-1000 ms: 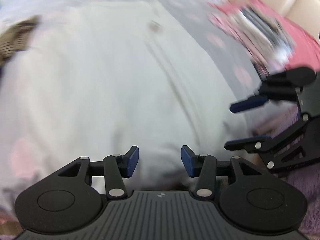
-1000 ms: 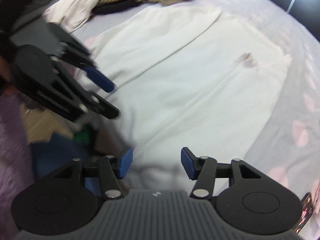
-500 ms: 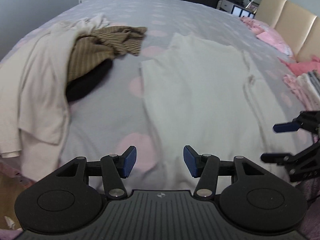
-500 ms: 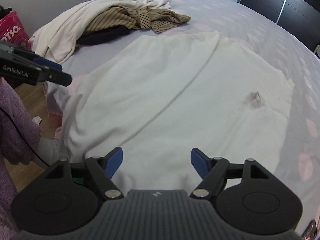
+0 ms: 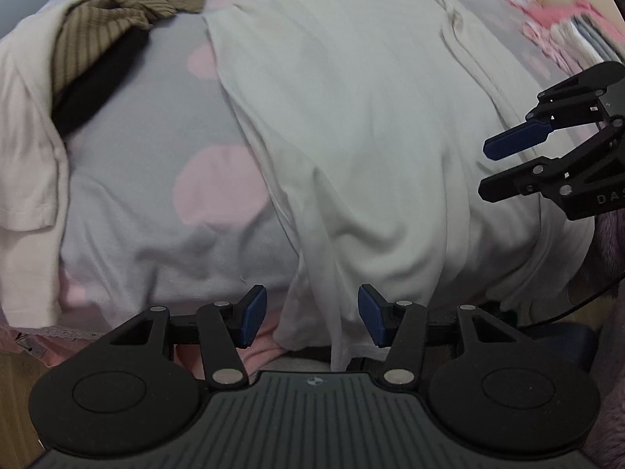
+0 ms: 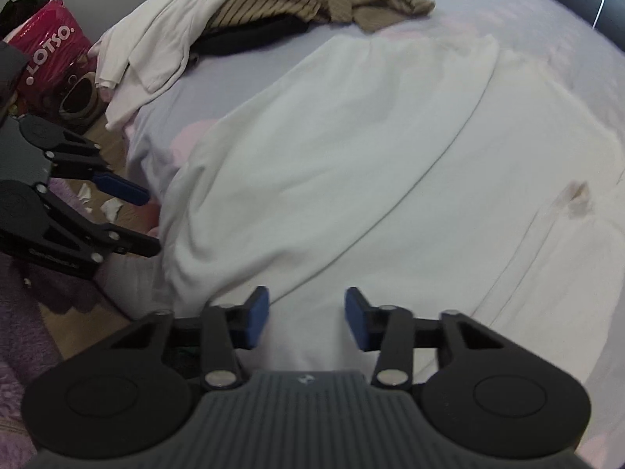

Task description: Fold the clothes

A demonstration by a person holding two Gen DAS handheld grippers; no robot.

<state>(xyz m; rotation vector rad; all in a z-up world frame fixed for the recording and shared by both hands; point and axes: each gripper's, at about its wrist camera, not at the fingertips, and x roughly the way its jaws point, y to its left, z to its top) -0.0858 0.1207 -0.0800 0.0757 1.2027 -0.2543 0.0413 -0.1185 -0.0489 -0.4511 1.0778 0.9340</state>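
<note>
Left wrist view: white garment (image 5: 351,125) lies spread flat on the grey bedsheet with pink spots (image 5: 156,179), its near hem hanging over the bed edge. Left gripper (image 5: 312,312) points steeply down at that hem; jaws closing, blue pads apart, a fold of white fabric between them, pads not pressing on it. Right gripper (image 5: 504,168) enters from the right edge, above the garment's right side. Upper left: heap of a cream garment (image 5: 27,125), a brown striped garment (image 5: 117,19) and a black one (image 5: 101,78).

Right wrist view: right gripper (image 6: 306,318) over the garment's (image 6: 351,148) near edge; jaws closing, pads apart, white cloth between them, no clamp visible. Left gripper (image 6: 144,222) at left, tips just beside the garment's corner. Small brownish mark (image 6: 578,195) on the fabric at right. Clothes heap (image 6: 242,11) at the far side; red bag (image 6: 47,51) on the floor.
</note>
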